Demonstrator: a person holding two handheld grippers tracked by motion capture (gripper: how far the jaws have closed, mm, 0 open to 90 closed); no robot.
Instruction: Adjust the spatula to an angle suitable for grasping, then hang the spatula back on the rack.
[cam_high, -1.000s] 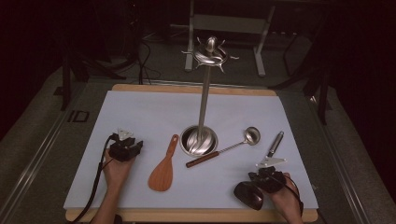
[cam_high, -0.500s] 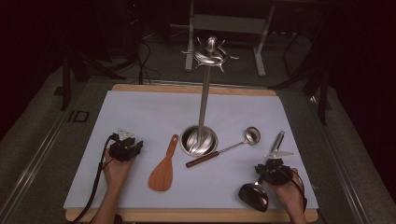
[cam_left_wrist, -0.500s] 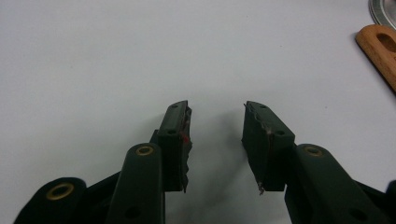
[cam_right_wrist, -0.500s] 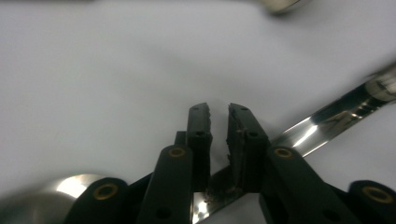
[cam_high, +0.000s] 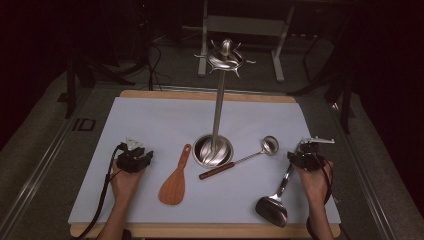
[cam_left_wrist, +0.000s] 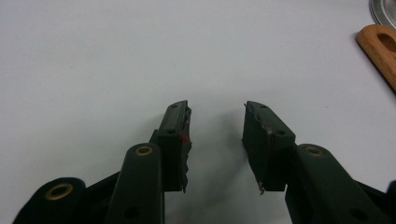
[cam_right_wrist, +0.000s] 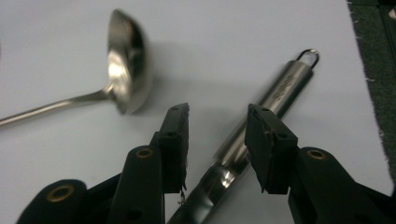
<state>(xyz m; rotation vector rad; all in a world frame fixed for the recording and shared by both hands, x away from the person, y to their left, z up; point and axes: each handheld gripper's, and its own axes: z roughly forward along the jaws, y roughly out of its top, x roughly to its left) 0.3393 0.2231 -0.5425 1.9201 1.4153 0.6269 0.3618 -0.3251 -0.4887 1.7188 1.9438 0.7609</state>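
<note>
Steel gleams between the jaws of the right gripper (cam_right_wrist: 217, 119) in the right gripper view: the tubular handle of a large stainless-steel serving spoon (cam_right_wrist: 273, 100) runs up between the two black pads, its hanging loop beyond the tips — the jaws have just been opening, and they stand apart with the handle lying loose on the white table cover (cam_right_wrist: 233, 32), closer to the right-hand pad. That view also catches the bowl of a small steel ladle with a dark wooden grip (cam_right_wrist: 126, 60), tipped on its side just left of the jaws.

From the high view comes what the gripper camera misses: the serving spoon (cam_high: 277, 197) lies near the table's right front corner, its dark bowl toward the person, its handle reaching up to the right gripper (cam_high: 306, 159). The ladle (cam_high: 240, 161) lies between it and a tall steel utensil stand with a round base (cam_high: 216, 145); a wooden rice paddle (cam_high: 175, 182) lies left of that.

Left gripper (cam_left_wrist: 215, 123) jaws are apart over bare cover — nothing between them.
</note>
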